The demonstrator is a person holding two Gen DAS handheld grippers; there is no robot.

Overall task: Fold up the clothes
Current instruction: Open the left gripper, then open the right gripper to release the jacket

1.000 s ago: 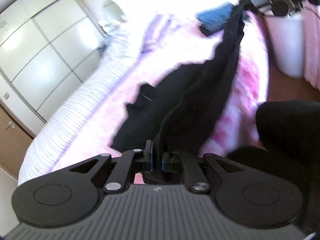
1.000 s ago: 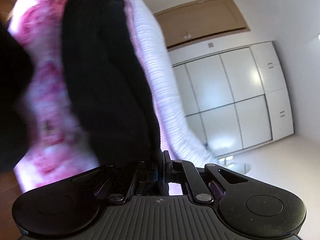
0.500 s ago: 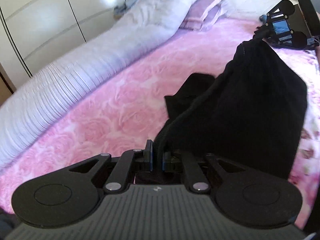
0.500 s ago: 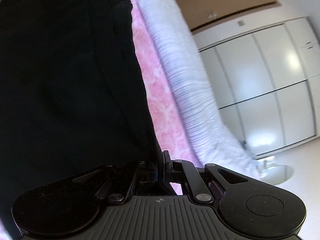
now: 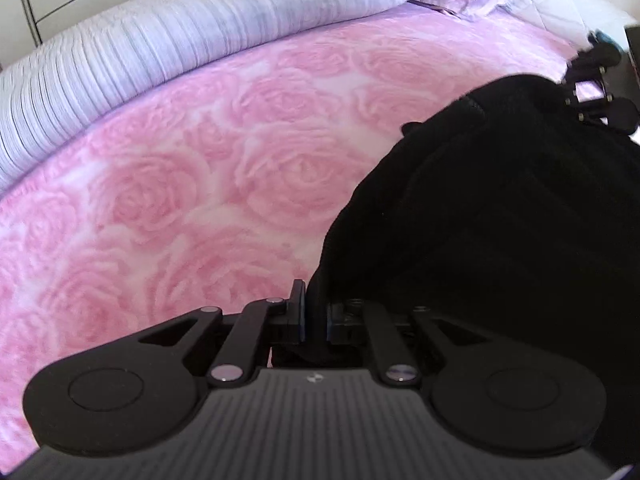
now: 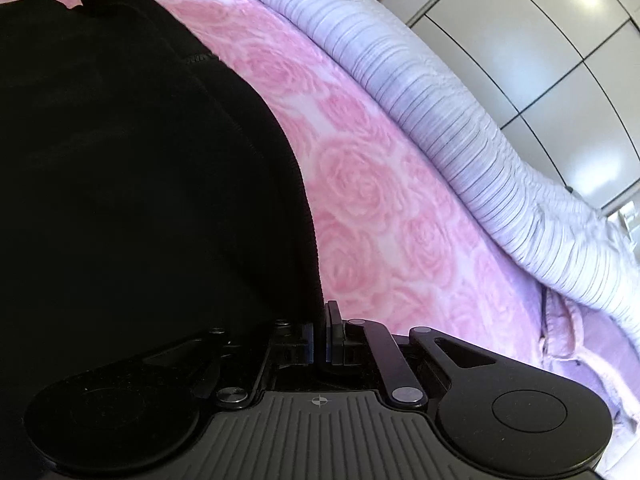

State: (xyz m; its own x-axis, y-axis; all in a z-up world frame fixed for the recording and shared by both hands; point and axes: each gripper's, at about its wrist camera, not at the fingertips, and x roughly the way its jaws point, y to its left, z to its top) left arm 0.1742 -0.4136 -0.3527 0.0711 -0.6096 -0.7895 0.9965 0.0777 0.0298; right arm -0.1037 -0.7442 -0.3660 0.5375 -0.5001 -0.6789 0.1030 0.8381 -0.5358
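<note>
Two wrist views over a bed covered by a pink rose-patterned blanket, with a rolled, ribbed lilac duvet along its far side and white wardrobe doors beyond. Black garment slung between the two tongs, its long axis running from one to the other, parallel to the duvet roll, lower part apparently draping onto the blanket, though contact hard to confirm. Left gripper pinching one end of the cloth, jaws easing apart slightly, fabric between the pads. Right gripper pressed together on the other end, a ribbed hem rising from between its pads. Seen from the left view, garment spreading away to the right toward the other tool at the far right edge; seen from the right view, spreading to the left toward the other tool at the top left corner. Neither hand nearer: each at its own end. Likely next need: lowering both ends evenly so the cloth lands flat. Compared with half a second back, both views lower and closer to the blanket, cloth less hanging and more spread; a second back, garment dangling high and bunched, both views tilted and blurred.
</note>
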